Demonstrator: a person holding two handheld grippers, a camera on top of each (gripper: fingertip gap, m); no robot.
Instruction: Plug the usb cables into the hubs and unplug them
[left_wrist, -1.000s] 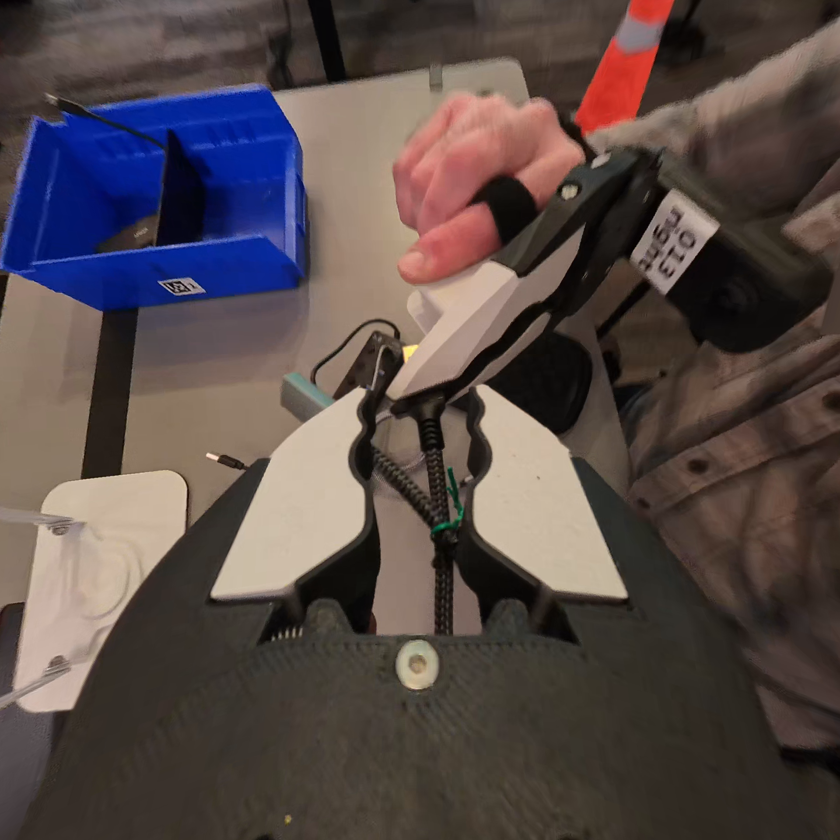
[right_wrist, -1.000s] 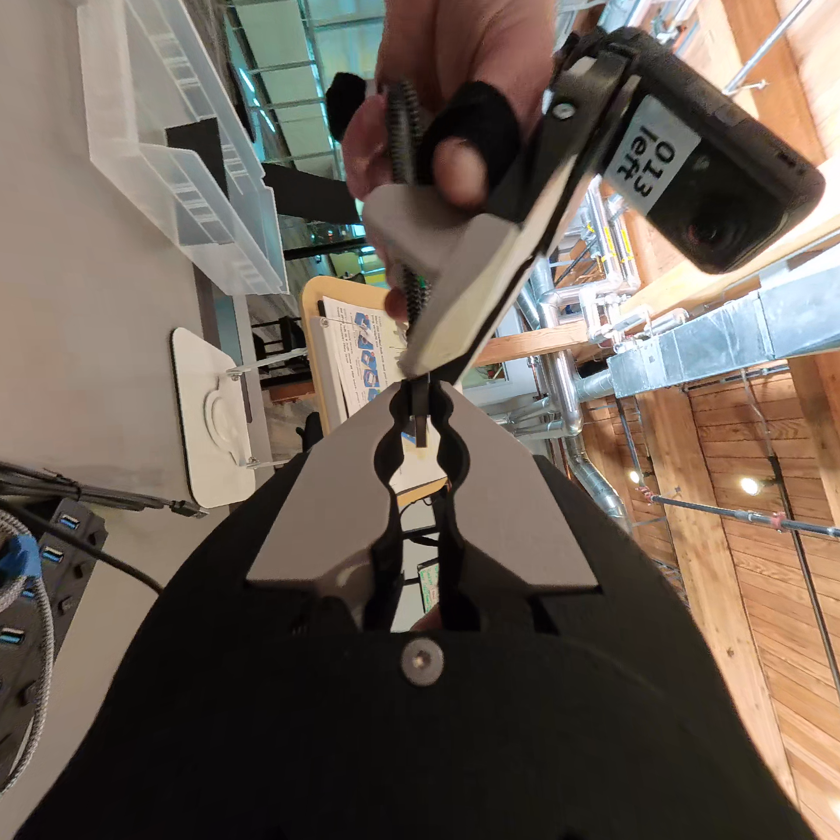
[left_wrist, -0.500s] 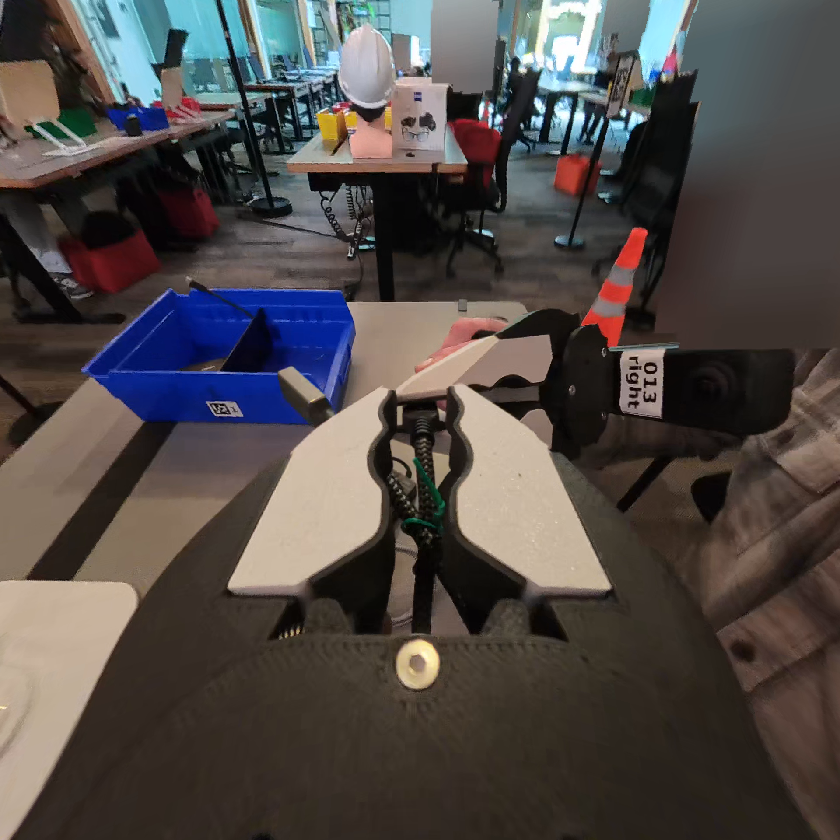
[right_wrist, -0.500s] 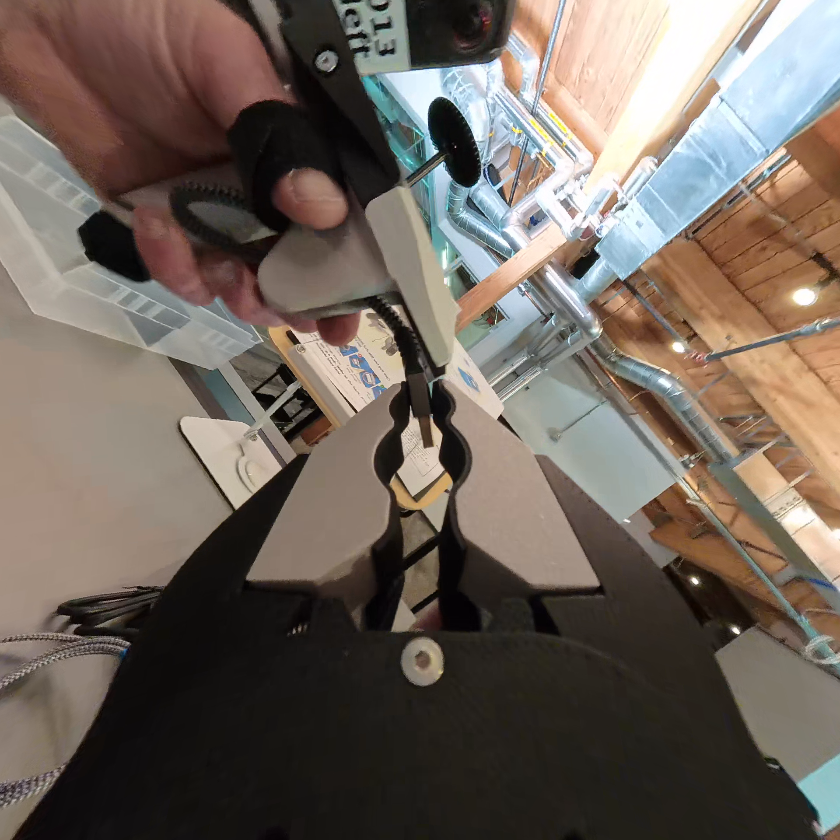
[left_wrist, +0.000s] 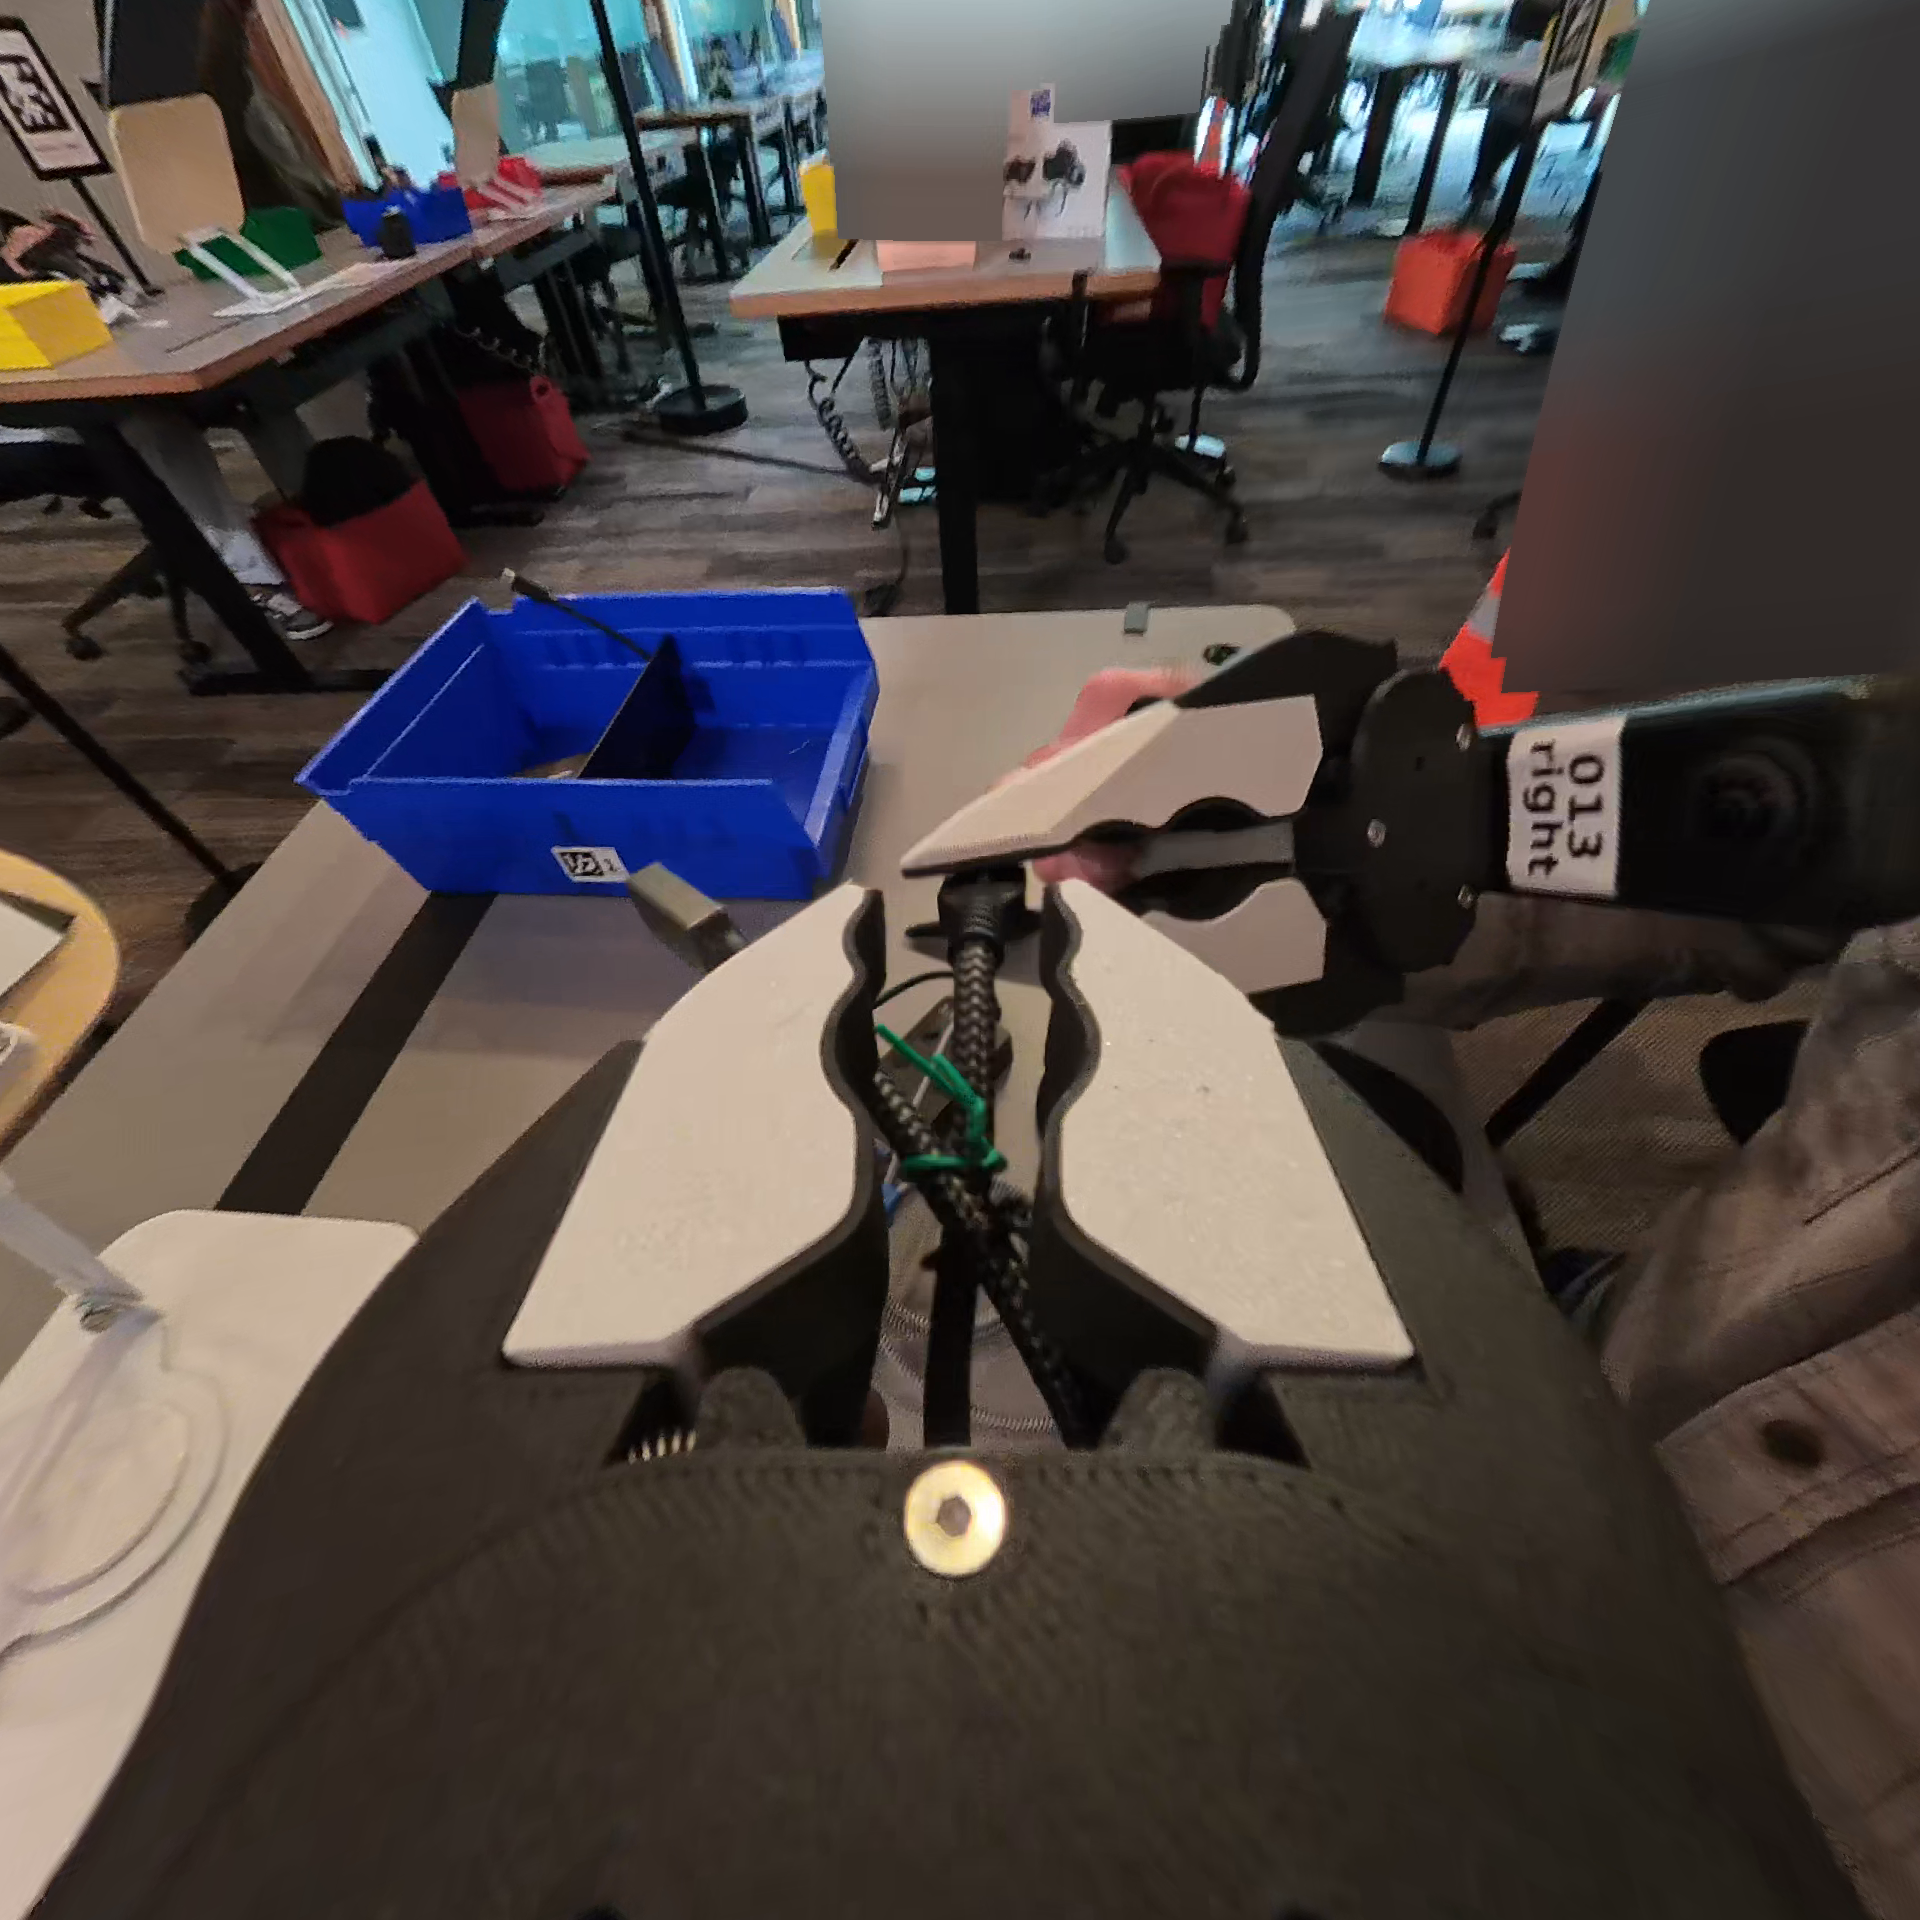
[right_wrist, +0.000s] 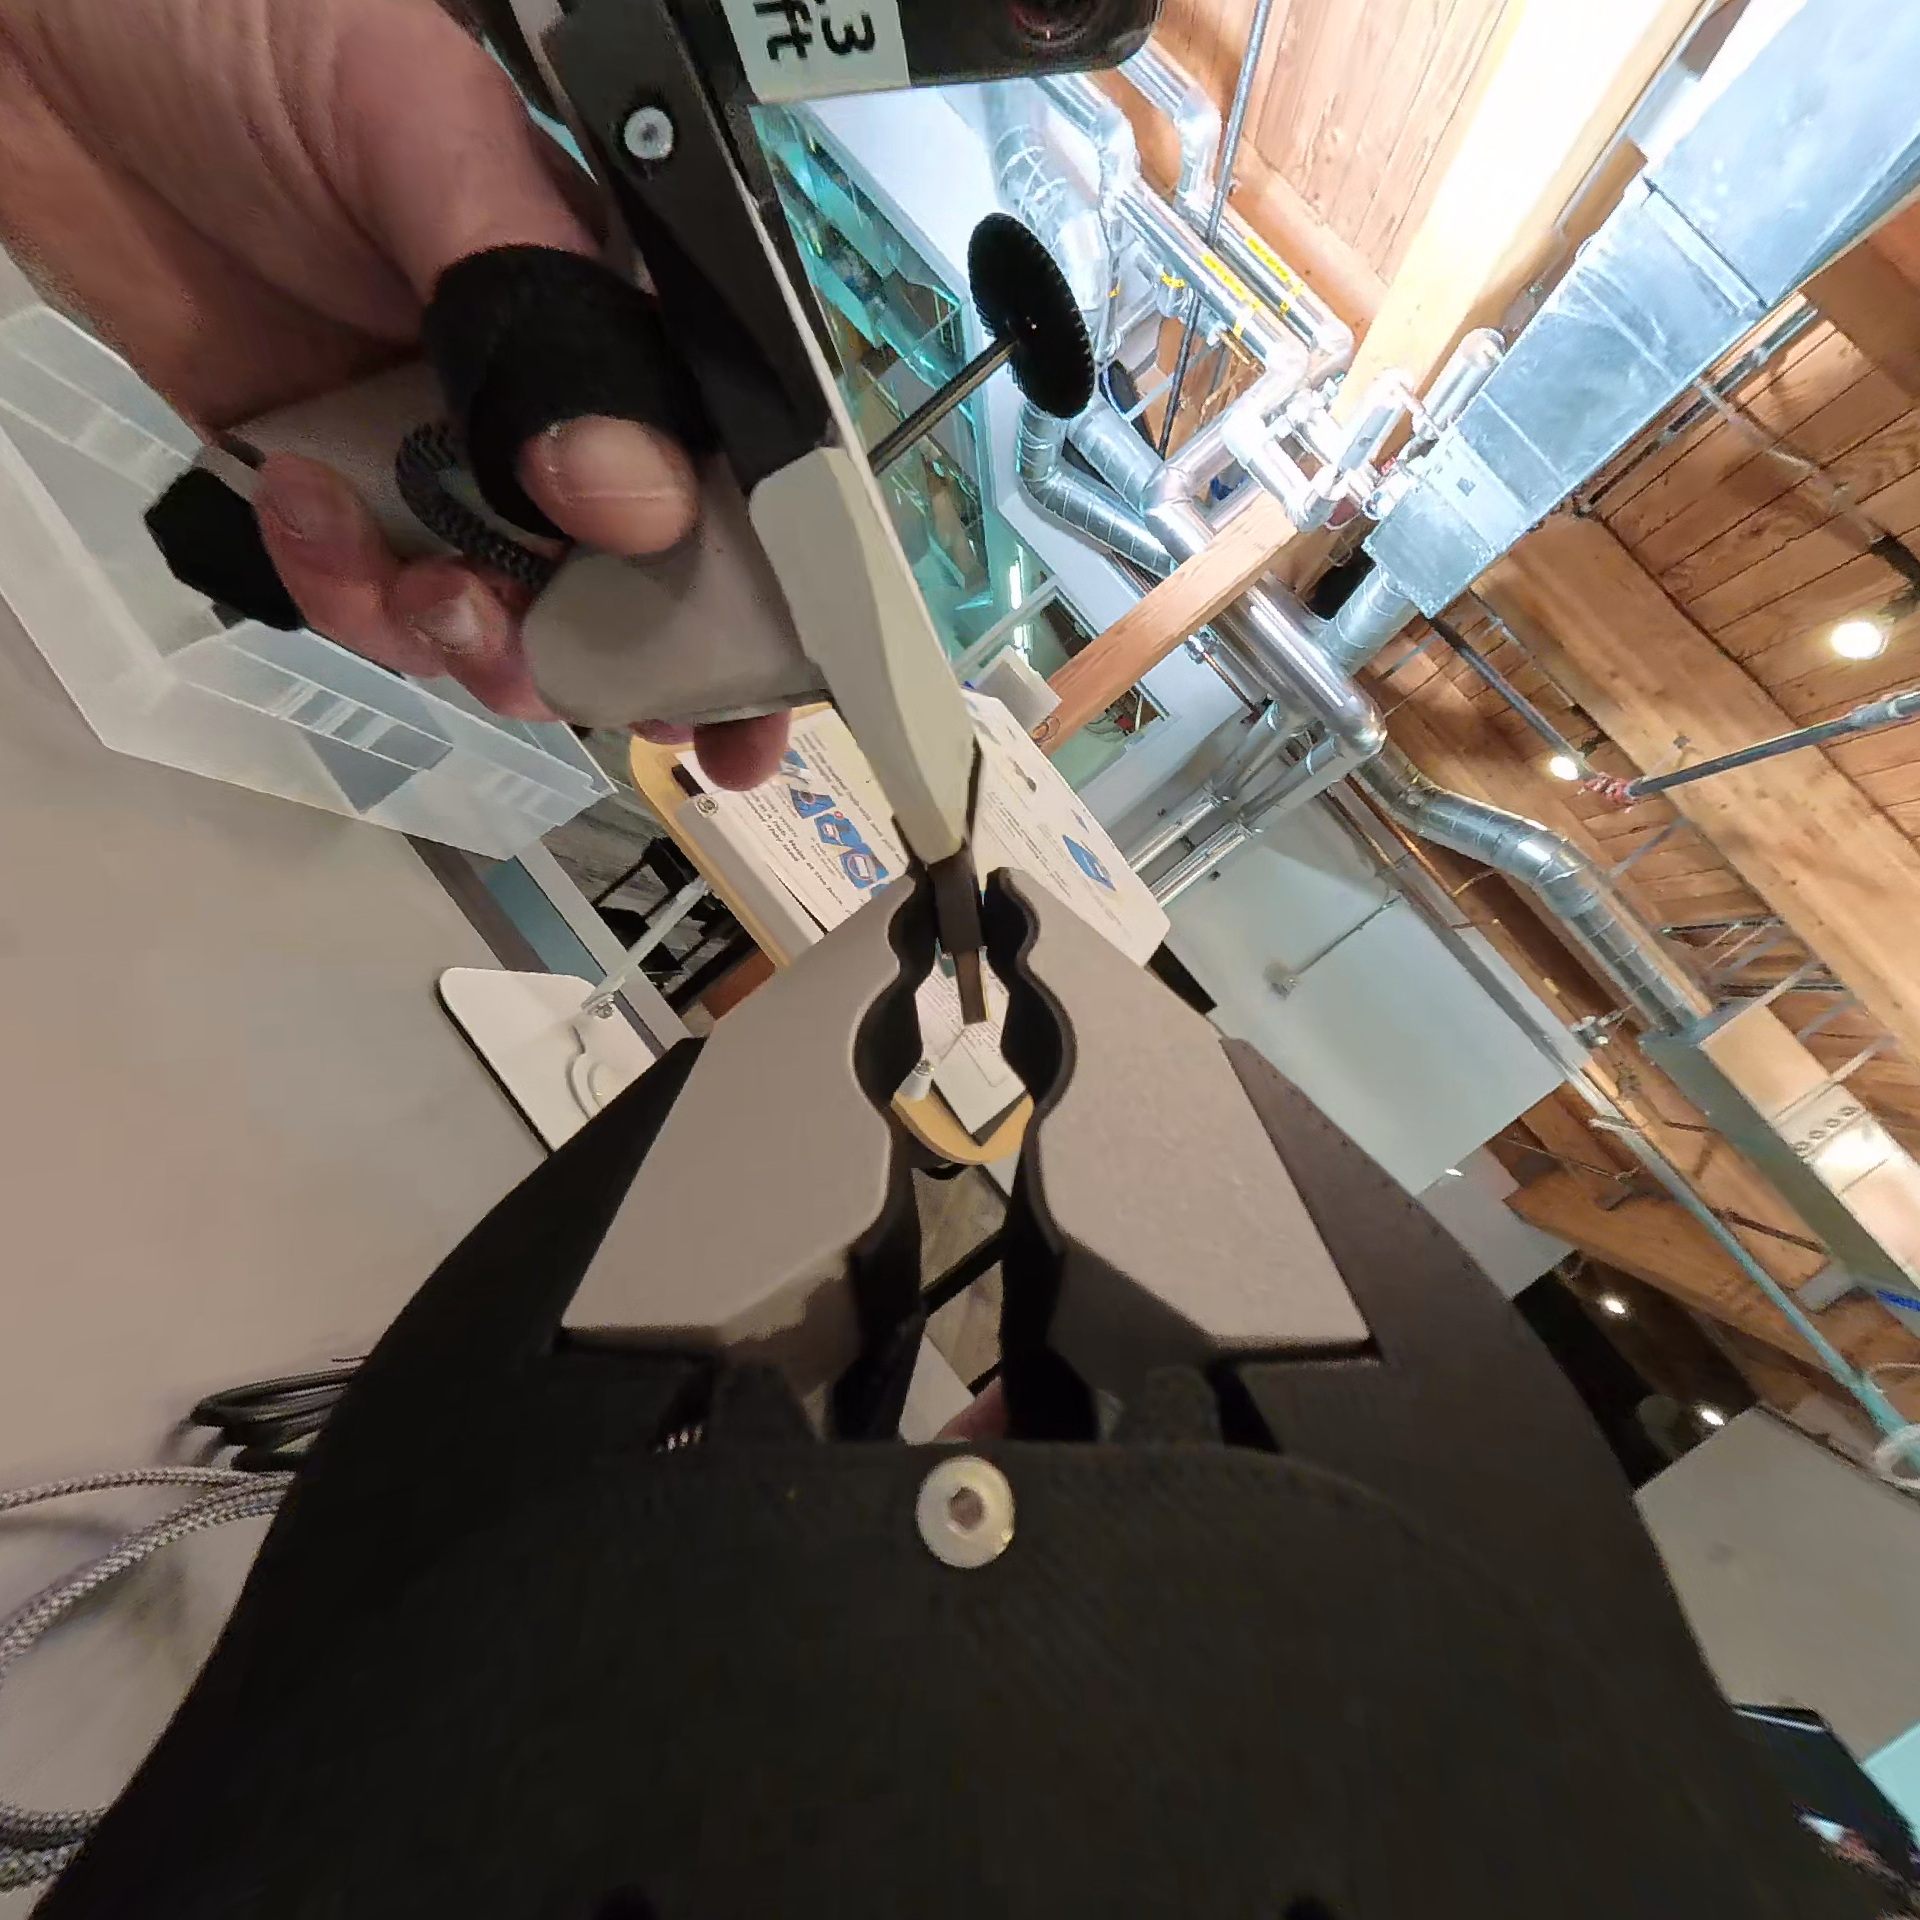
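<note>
A black braided USB cable with a green twist tie runs between the fingers of my left gripper. That gripper is shut on the black plug body at its tips, above the grey table. My right gripper comes in from the right in the left wrist view. It is closed on the metal end of the USB plug, tip to tip with the left gripper. A loop of the cable lies in the left hand. A small grey block lies on the table. No hub is clearly in view.
A blue bin with a dark divider stands at the table's far side. A clear plastic bin and a white stand plate are to the left. Grey and black cables lie on the table. A person's sleeve is at the right. My left and right fingertips are right by each other.
Both grippers have tilted up together with the plug between them. The left view looked down at the table and now looks across the room. The left jaws are narrower than a second ago.
</note>
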